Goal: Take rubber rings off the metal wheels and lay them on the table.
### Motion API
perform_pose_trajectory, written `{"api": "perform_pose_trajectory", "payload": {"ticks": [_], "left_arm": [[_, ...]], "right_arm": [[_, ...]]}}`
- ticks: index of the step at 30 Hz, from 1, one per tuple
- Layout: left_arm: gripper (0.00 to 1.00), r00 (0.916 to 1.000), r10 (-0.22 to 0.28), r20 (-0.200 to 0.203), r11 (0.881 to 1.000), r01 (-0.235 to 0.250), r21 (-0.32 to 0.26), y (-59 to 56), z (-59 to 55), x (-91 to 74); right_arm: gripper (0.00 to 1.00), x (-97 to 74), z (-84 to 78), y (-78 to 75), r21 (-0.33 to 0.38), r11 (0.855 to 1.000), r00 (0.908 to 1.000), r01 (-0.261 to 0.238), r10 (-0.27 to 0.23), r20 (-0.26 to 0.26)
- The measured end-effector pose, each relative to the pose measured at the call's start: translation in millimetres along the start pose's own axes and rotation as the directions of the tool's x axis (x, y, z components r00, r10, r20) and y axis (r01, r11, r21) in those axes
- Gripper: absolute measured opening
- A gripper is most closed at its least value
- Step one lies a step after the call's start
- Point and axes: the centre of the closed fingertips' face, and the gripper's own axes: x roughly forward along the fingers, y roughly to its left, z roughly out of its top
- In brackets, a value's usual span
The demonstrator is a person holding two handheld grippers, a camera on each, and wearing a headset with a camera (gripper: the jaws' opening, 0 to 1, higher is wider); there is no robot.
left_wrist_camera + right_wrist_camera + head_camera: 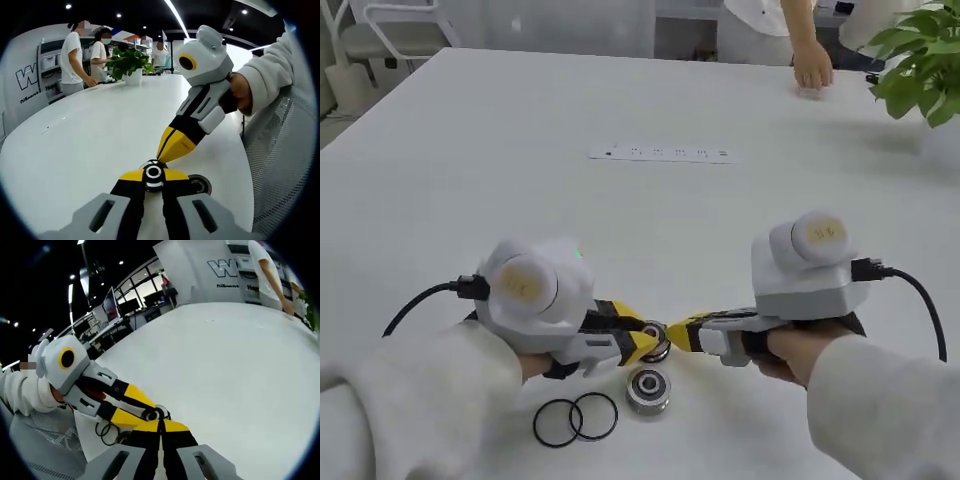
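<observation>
Wheel (153, 172) is clamped in left gripper (640, 345), lower centre of head view. Right gripper (682, 335) jaws are pressed together at its rim; whether rubber is pinched cannot be told. Wheel could be twisted loose if pulled sideways. Two rings (576, 418) are laid lower left on table (620, 220).

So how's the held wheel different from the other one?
The held wheel is pinched by the left gripper, with the right gripper's tip at it; the loose wheel lies untouched, flat on the table. The loose wheel sits nearer the black rings than the held wheel. Both are round metal.
</observation>
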Motion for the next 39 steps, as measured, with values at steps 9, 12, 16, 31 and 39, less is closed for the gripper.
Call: {"api": "perform_pose_trajectory", "payload": {"ticks": [9, 12, 16, 31, 39], "left_arm": [[0.07, 1.0000, -0.001, 0.003, 1.000, 0.001, -0.001, -0.2, 0.3, -0.2], [0.07, 1.0000, -0.001, 0.003, 1.000, 0.001, -0.002, -0.1, 0.3, -0.1], [0.07, 1.0000, 0.000, 0.005, 1.000, 0.000, -0.005, 0.2, 0.1, 0.1], [0.07, 1.0000, 0.001, 0.008, 1.000, -0.001, -0.010, -0.3, 0.4, 0.1], [0.07, 1.0000, 0.001, 0.009, 1.000, -0.001, -0.010, -0.2, 0.4, 0.0]], "right_arm": [[0.00, 0.3, 1.6, 2.7, -0.013, 1.000, 1.0000, -0.008, 0.008, 0.004], [0.00, 0.6, 2.2, 4.0, -0.017, 1.000, 0.9999, -0.014, 0.014, 0.006], [0.00, 1.3, 1.6, 3.2, -0.053, 0.999, 1.0000, -0.004, 0.004, -0.001], [0.00, 1.2, 1.7, 4.0, -0.074, 0.997, 0.9999, -0.015, 0.015, 0.001], [0.00, 1.0, 2.8, 7.0, -0.077, 0.997, 0.9996, -0.026, 0.026, 0.004]]}}
